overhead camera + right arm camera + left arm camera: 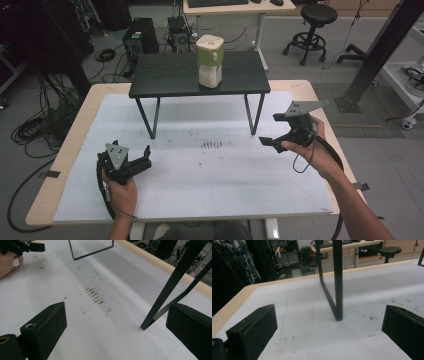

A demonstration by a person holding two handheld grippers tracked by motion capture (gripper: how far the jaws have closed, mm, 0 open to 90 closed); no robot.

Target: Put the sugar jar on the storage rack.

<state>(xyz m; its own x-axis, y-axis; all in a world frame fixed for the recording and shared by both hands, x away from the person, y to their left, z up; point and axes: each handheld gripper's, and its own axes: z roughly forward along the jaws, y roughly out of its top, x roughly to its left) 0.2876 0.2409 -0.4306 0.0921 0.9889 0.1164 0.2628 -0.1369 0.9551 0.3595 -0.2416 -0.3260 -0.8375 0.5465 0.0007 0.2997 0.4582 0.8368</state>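
White mat (210, 185) covers a pale wood table (75, 135), lab clutter behind: cables, PC towers, a stool (312, 20), a desk at the far end. Small black stand (200, 75) sits on the far half of the mat, and a white-and-green jug (209, 61) stands upright on its top, right of centre, well apart from both grippers. Left gripper (141, 162) rests low at near left, jaws spread wide, nothing between them; its own view looks past the jaws at the stand's left leg (337, 285) and bare mat. Right gripper (272, 131) is held up off the mat at the right, near the stand's right leg (170, 287), jaws also wide apart and empty. Its view also catches the left gripper (25, 246) far off at top left. Progress, my read: nothing started. Jug is untouched on the stand, neither gripper is close to it, both look parked at a ready pose. Everything is left: reach up and over the stand's near edge, close on the jug, move it. Right gripper is the nearer one, so likely it goes first. Brown scuff marks (211, 145) on the mat, mid-table. Labels: none legible, no readable print on the jug, grippers or mat.
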